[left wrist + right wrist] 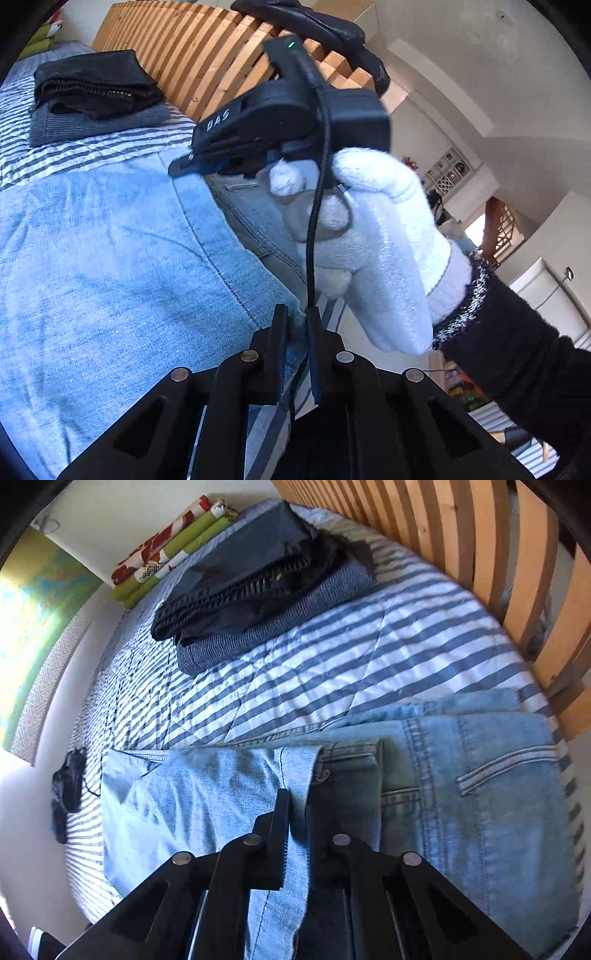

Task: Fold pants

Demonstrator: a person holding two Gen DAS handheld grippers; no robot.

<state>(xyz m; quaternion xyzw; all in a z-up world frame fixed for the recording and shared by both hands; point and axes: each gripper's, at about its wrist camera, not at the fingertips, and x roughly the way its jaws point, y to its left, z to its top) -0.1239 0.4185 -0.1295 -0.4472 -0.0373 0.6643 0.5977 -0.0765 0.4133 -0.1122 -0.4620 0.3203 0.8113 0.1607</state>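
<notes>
- The pants (pixel 461 775), light blue jeans, lie on the bed (pixel 332 672) with its striped cover, near the slatted wooden headboard (pixel 498 572) on the right of the right wrist view.
- One fold looks done already: a leg panel lies doubled over the seat part, its hem edge running just short of the waistband and the back pocket (pixel 506 768).
- The left gripper (pixel 297 325) has its fingers together, clamped on an edge of the denim (a thin fold of cloth shows between them).
- The right gripper (pixel 299 808) likewise has its fingers closed on the folded leg's seam edge; in the left wrist view a white-gloved hand (pixel 388 251) carries it just beyond the left one, above the cloth.
- With both pinching one side of the jeans, my guess is that the next fold is about to start, bringing this doubled length over itself into a shorter packet.
- Still left, as I judge it: at least that fold, some smoothing, and perhaps moving the jeans to the stack.
- That pile of folded clothes (pixel 258 602) (a dark garment on a grey one) sits farther up the bed, well apart from the jeans.
</notes>
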